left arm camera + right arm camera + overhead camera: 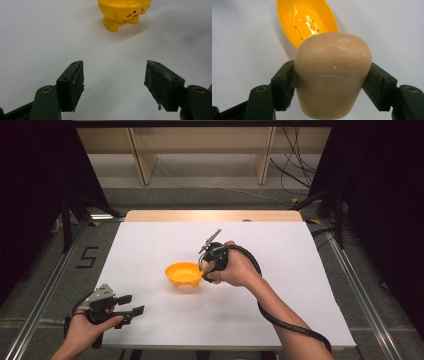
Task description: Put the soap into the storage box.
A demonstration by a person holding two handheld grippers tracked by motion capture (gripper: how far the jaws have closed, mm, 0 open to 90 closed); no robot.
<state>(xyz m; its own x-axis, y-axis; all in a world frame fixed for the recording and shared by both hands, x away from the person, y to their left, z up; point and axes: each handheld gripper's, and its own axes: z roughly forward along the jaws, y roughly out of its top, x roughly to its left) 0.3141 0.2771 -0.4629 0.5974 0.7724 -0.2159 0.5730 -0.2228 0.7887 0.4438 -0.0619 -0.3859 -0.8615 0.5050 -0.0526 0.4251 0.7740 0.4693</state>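
— While the right claw (pixel 332 82) pinches that tan rounded lump (pixel 333 75) between its two jaws, where does the yellow bowl (pixel 184 273) sit from it?

— Seen from the high view, the bowl stands just beside the right claw (pixel 206 270), at about nine o'clock from it, near the middle of the white bench (pixel 280 270). In the right gripper view the bowl (pixel 305 21) lies straight ahead at twelve o'clock, just past the top of the lump, its open mouth turned up toward the camera.

— Is the lump over the bowl already?

— I judge not quite; it looks to hang at the bowl's near rim, not above the hollow, though I cannot tell the height. A short push toward twelve o'clock along the jaws should bring it over the opening.

— And the left claw (pixel 131 304)?

— Its jaws stand wide apart with nothing between them, low at the bench's near-left corner. In the left gripper view the bowl (pixel 123 12), with its little duck face and feet, lies well apart at about one o'clock. The right hand is far the nearer.
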